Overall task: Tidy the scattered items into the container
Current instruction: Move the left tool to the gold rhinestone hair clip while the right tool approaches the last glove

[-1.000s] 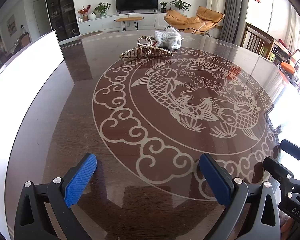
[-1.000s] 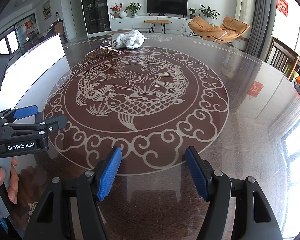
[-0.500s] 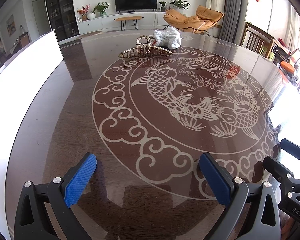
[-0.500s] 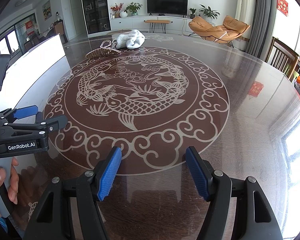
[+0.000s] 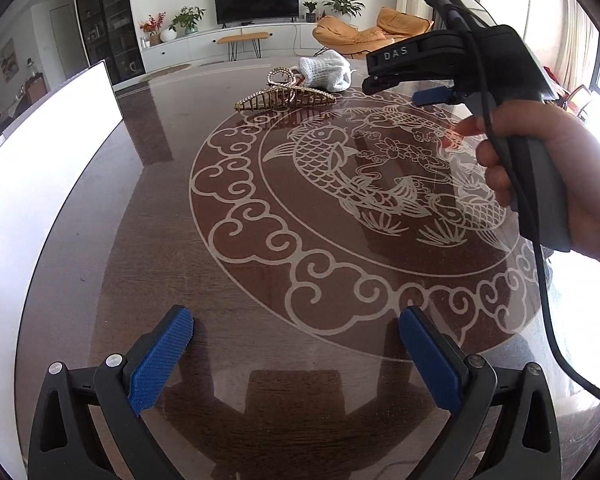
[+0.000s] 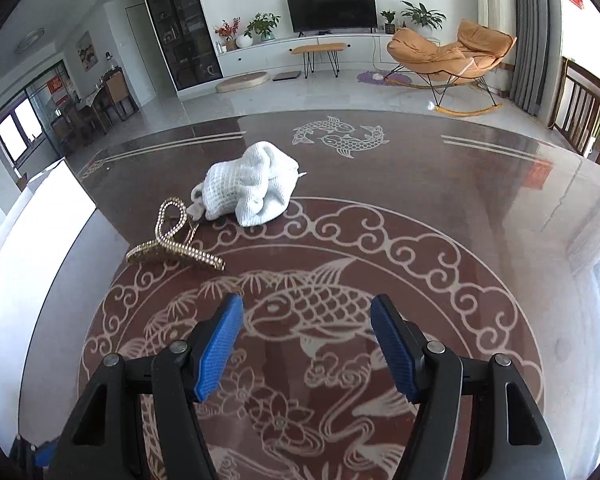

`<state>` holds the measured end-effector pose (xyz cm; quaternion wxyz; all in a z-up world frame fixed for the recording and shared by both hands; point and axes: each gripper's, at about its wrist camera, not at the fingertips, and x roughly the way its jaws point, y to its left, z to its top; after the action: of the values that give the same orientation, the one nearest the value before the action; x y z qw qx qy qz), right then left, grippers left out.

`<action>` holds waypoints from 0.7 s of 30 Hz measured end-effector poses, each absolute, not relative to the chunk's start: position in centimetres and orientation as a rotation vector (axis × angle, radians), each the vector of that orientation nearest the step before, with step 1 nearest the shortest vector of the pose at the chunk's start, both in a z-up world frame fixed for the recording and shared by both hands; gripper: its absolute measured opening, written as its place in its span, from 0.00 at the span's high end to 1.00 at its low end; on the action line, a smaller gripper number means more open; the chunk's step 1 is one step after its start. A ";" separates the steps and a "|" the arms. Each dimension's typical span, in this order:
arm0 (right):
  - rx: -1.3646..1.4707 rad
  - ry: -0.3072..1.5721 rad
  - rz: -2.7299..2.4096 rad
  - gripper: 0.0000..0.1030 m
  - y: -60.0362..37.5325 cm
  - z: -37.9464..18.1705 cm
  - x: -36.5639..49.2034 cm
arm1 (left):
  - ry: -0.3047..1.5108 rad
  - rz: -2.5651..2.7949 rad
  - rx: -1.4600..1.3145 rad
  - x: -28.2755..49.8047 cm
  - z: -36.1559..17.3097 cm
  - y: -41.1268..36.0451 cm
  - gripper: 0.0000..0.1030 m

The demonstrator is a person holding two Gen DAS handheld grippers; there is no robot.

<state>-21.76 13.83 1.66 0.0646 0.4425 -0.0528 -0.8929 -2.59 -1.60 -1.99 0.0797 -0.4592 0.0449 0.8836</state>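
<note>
A gold hair claw clip [image 5: 286, 96] [image 6: 172, 248] lies on the far side of the dark round table [image 5: 148, 240]. A crumpled white knitted cloth [image 5: 326, 74] [image 6: 252, 188] sits just behind the clip and touches it. My right gripper [image 6: 306, 332] is open and empty, hovering over the fish pattern a short way in front of the clip and cloth. The left wrist view shows it from the side [image 5: 400, 88], held by a hand [image 5: 540, 168]. My left gripper [image 5: 296, 344] is open and empty, low near the table's front edge. A white flat-sided container [image 5: 40, 152] [image 6: 40, 216] stands along the left.
The glossy table carries a pale fish-and-cloud inlay [image 6: 312, 312]. A black cable [image 5: 548, 320] hangs from the right gripper's handle. A wooden chair [image 6: 584, 112] stands past the table's right edge. An orange lounger [image 6: 452, 52] and a TV unit are far behind.
My right gripper has moved forward across the table toward the clip and cloth and now rises into the left wrist view. The left gripper has stayed in place.
</note>
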 end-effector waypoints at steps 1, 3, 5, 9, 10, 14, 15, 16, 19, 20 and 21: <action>1.349 -0.160 -2.700 0.34 13.4 1.4 -23.3 | 0.134 2.643 -1.374 -2.6 -2.0 -1.6 0.00; 1.385 -0.117 -2.691 0.34 12.1 0.7 -25.4 | 0.133 2.643 -1.374 -2.6 -2.0 -1.6 0.00; 1.388 -0.054 -2.666 0.34 10.5 0.1 -26.2 | 0.133 2.643 -1.374 -2.6 -2.0 -1.6 0.00; 1.301 0.048 -2.437 0.34 6.6 0.2 -25.2 | 0.129 2.644 -1.374 -2.5 -2.0 -1.6 0.00; 1.291 0.053 -2.344 0.36 5.8 0.3 -24.4 | 0.128 2.645 -1.374 -2.5 -2.0 -1.6 0.00; 1.299 0.068 -2.297 0.35 6.6 0.9 -20.4 | 0.126 2.647 -1.379 -2.5 -2.0 -1.6 0.00; 1.309 0.046 -2.307 0.35 7.7 1.1 -19.0 | 0.127 2.647 -1.380 -2.6 -1.9 -1.6 0.00; 1.312 0.040 -2.323 0.35 8.6 1.2 -17.4 | 0.128 2.646 -1.382 -2.7 -1.9 -1.6 0.00; 1.325 0.071 -2.388 0.35 11.6 1.0 -12.0 | 0.137 2.635 -1.388 -4.5 -2.0 -1.3 0.00; 1.330 0.075 -2.404 0.35 12.4 0.7 -10.3 | 0.135 2.631 -1.404 -5.6 -2.0 -1.2 0.00; 1.334 0.074 -2.418 0.35 13.1 0.4 -8.7 | 0.130 2.629 -1.427 -6.9 -1.9 -1.0 0.00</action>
<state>-8.70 13.11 0.44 0.1884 0.4741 0.0263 -0.8597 -6.90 -1.02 -1.95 0.0736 -0.4752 0.0432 0.8757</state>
